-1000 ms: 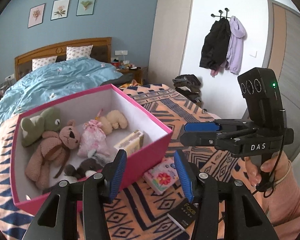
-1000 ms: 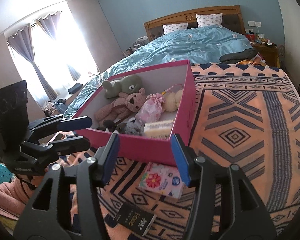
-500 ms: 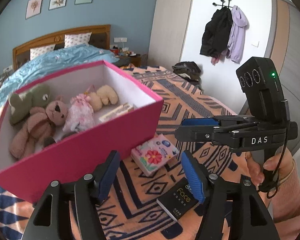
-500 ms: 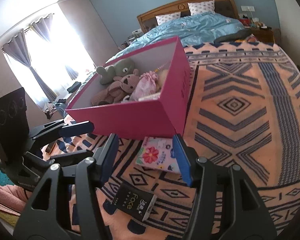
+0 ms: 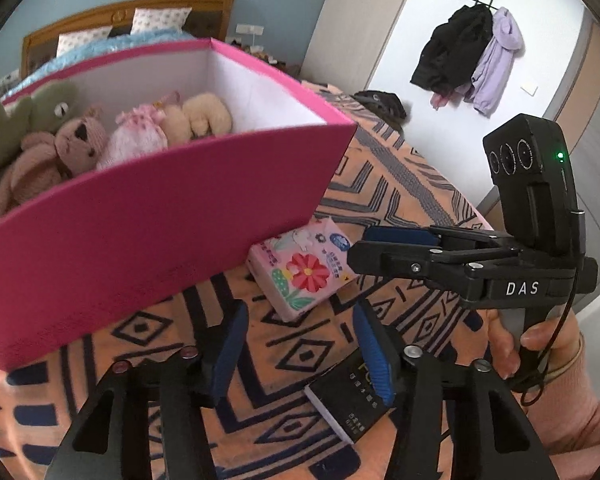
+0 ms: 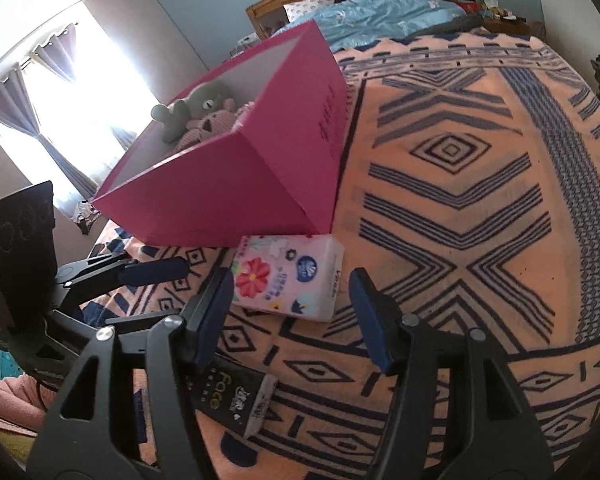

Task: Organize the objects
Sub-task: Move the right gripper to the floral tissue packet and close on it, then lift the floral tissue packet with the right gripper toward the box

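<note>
A pink box (image 5: 148,216) (image 6: 236,184) stands on the patterned blanket and holds plush toys: a green one (image 5: 28,116), a brown bear (image 5: 72,144) and a cream one (image 5: 204,118). A flowered tissue pack (image 5: 304,268) (image 6: 288,276) lies beside the box's near corner. A black "Face" pack (image 5: 348,396) (image 6: 232,396) lies closer to me. My left gripper (image 5: 300,356) is open and low over the blanket, between the two packs. My right gripper (image 6: 292,316) is open, its fingers either side of the tissue pack's near end; in the left wrist view it (image 5: 364,248) reaches the pack from the right.
The orange and navy blanket (image 6: 460,184) stretches to the right of the box. A bed with a blue duvet (image 6: 380,12) and wooden headboard lies behind. Coats (image 5: 468,52) hang on a wall hook, with a dark bag (image 5: 380,102) on the floor below.
Both grippers have dropped lower and moved forward toward the tissue pack and the black pack. The box now looms larger and hides most of its contents. Both stay open.
</note>
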Motion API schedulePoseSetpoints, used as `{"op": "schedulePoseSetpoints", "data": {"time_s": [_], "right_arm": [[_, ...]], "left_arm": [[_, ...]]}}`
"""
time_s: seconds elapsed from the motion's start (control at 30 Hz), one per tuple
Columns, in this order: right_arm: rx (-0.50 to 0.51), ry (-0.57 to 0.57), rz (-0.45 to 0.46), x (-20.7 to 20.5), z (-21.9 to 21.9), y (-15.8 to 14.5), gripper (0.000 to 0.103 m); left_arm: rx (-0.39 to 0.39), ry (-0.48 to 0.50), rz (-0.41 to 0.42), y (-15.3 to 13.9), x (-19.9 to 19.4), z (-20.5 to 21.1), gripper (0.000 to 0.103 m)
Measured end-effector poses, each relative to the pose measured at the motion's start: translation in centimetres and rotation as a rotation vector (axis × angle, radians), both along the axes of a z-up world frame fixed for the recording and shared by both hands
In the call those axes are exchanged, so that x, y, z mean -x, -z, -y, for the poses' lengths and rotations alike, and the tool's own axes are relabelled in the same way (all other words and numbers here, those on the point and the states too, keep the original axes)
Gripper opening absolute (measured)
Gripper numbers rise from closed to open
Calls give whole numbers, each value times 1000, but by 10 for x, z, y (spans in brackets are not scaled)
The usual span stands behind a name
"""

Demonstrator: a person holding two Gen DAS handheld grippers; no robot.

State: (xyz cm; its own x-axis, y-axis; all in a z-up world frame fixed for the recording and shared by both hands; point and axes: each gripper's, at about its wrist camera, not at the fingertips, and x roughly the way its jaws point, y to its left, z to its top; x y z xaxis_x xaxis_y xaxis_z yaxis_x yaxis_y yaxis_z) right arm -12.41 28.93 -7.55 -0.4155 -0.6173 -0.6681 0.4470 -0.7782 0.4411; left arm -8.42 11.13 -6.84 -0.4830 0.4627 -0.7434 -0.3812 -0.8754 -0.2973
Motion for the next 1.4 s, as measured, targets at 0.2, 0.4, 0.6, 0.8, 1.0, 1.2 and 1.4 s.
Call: {"op": "schedulePoseSetpoints", "data": {"time_s": [0.2,0.4,0.6,0.8,1.0,1.2,1.4], "right_arm": [[19,-9,18,7,3,6,62],[26,-8,37,12,3,10,62],[46,-12,56,16,3,15,55],[46,-36,72,13,7,19,48],[41,-51,69,9,11,18,48],[40,-63,73,8,13,21,48],[50,-42,83,11,10,23,48]], "left_arm": [[-27,-8,57,10,9,-5,43],[-42,-22,87,16,14,-3,37],[-52,-30,105,20,19,-3,34],[-40,-26,106,21,20,-7,34],[-21,-13,92,17,12,-11,34],[-17,-20,80,14,10,-9,34],[-43,-45,97,17,19,6,34]]}}
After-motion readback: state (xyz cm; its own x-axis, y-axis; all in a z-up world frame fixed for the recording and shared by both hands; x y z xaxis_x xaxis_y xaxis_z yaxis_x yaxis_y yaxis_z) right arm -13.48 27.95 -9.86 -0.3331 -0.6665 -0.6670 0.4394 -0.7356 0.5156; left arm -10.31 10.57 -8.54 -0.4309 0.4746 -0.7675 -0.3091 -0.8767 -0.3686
